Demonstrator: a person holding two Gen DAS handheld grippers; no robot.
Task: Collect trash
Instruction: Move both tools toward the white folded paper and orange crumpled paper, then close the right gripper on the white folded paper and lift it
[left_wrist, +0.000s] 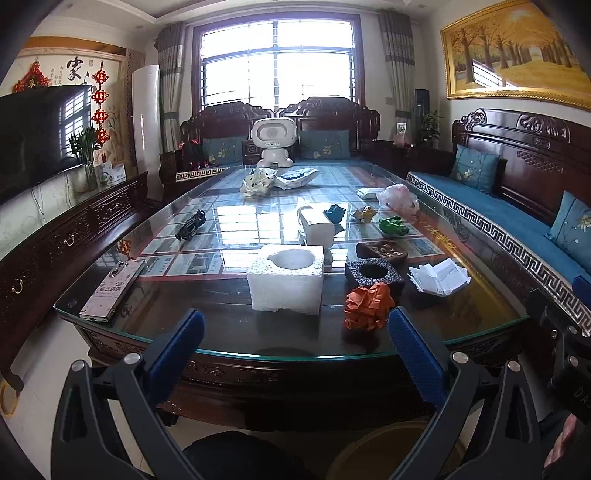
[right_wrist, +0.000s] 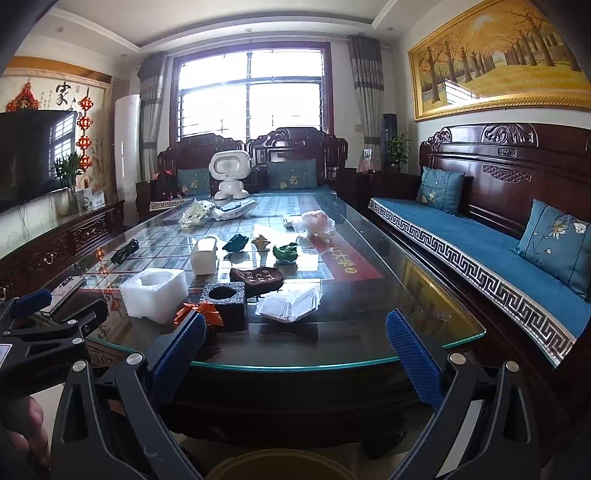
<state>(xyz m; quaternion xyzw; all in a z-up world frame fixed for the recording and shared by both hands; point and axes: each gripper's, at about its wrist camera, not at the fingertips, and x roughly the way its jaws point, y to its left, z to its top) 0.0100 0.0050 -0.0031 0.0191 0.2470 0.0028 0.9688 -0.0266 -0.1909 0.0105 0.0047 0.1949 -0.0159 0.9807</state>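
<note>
Trash lies scattered over the glass table (left_wrist: 155, 325), nothing collected yet. Left gripper (left_wrist: 295, 332) and right gripper (right_wrist: 295, 336) both hang short of the near edge, jaws spread wide, empty. Largest near piece: white foam block (left_wrist: 286, 280). Smaller: black foam block (left_wrist: 373, 275), white paper wad (left_wrist: 439, 277), orange paper ball (left_wrist: 367, 304). Take the orange ball first, probably; squeeze lightly. Phone (left_wrist: 112, 290) at near left isn't trash.

left gripper (left_wrist: 295, 334) fingers spread, empty; orange paper wad (left_wrist: 367, 304) on glass table (left_wrist: 207, 332).
</note>
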